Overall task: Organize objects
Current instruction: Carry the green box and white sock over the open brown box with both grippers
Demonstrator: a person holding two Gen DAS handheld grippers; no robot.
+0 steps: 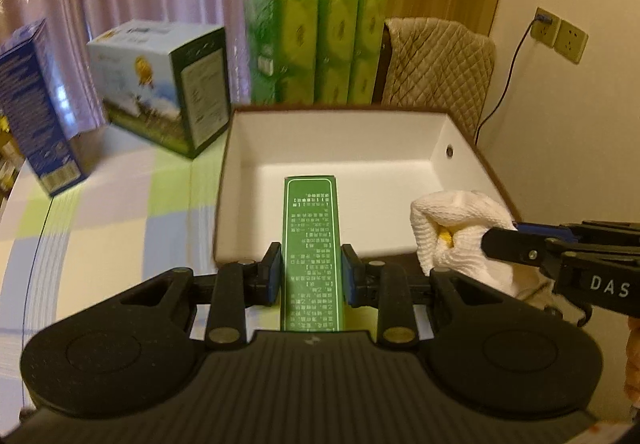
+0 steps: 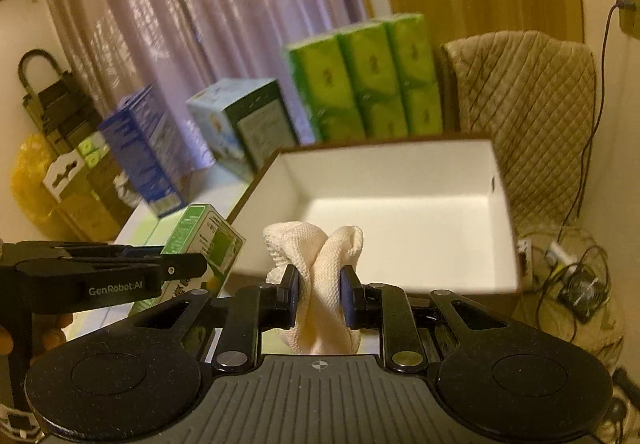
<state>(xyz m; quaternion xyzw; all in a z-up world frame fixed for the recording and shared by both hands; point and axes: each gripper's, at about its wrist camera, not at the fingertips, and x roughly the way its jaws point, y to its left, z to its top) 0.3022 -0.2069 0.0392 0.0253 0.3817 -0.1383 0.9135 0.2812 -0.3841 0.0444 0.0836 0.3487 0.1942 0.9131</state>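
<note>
1. Left wrist view: the left gripper [image 1: 310, 276] clamps a slim green box [image 1: 310, 244] between its blue-padded fingers [image 1: 274, 272], which sit narrow against the box's two long sides.
2. The green box points forward, its far end reaching over the near wall of an open white box [image 1: 340, 148] with a brown outer rim.
3. The white box stands on a checked tablecloth [image 1: 120, 220], close to the table's right edge.
4. At the right, the right gripper [image 1: 486, 244] enters sideways, closed on a bunched white cloth [image 1: 460, 232] held over the white box's near right corner.
5. Behind the white box stand green tissue packs [image 1: 316, 44]; a landscape-printed carton [image 1: 160, 84] and a blue carton [image 1: 36, 104] stand toward the table's far left.
6. A quilted chair cover [image 1: 436, 60] rises behind the far right corner.
7. Right wrist view: the right gripper [image 2: 319, 292] pinches the white cloth [image 2: 320, 276], fingers [image 2: 290, 294] drawn in narrow on its folds.
8. The cloth hangs in front of the white box's [image 2: 400, 180] near wall.
9. At the left, the left gripper [image 2: 196, 264] grips the green box [image 2: 204, 240], which tilts upward beside the white box's near left corner.
10. The tissue packs [image 2: 360, 84] stand behind the white box, both cartons to the left of them.
</note>
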